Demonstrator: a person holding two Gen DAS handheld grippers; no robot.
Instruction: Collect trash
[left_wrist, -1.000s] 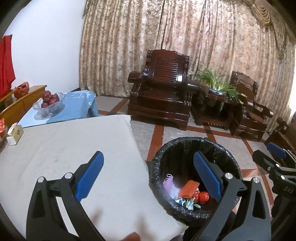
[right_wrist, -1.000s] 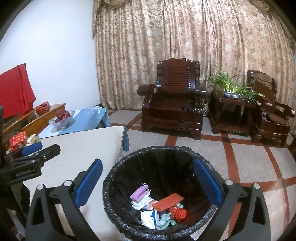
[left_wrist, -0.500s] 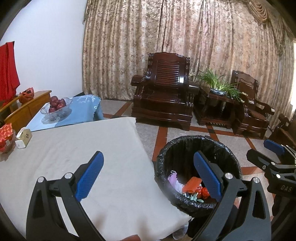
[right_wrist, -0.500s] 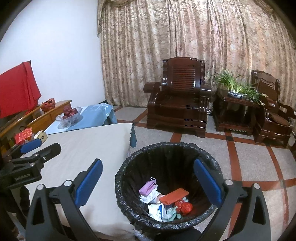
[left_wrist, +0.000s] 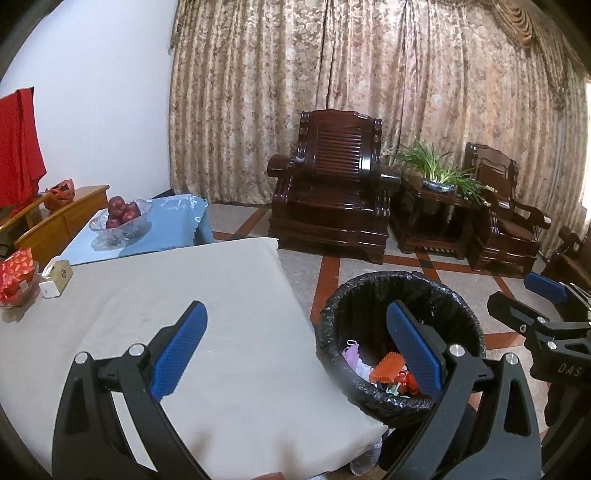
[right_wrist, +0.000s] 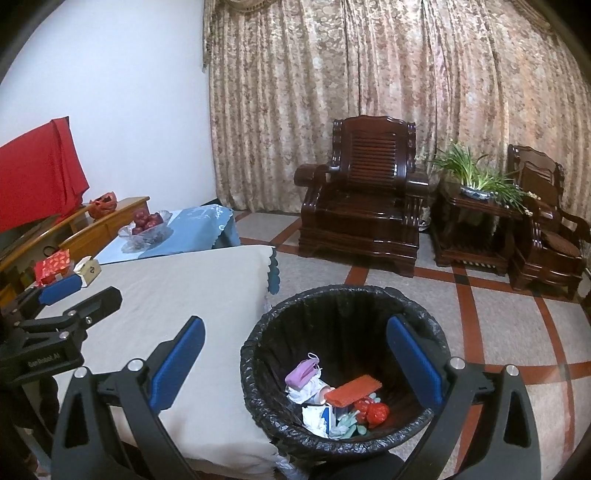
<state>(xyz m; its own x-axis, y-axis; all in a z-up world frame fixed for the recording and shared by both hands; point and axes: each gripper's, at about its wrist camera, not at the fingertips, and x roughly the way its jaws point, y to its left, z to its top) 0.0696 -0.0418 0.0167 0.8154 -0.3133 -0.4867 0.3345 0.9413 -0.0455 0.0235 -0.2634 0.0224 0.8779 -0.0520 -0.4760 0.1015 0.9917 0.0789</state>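
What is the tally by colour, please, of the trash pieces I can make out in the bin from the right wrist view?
In the black-lined bin, as far as can be told apart:
Purple: 1
Orange: 1
Red: 1
White: 2
Pale green: 1
Total: 6

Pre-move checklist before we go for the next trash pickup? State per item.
1. left gripper open, nothing held: ok.
2. right gripper open, nothing held: ok.
3. trash bin beside the table, black liner in place: ok.
4. Bin has room; purple wrapper and orange piece lie low at the bottom: ok.
5. Trash left on the beige tablecloth: only a small box and red packet at its far left edge; whether they are trash: cannot tell.
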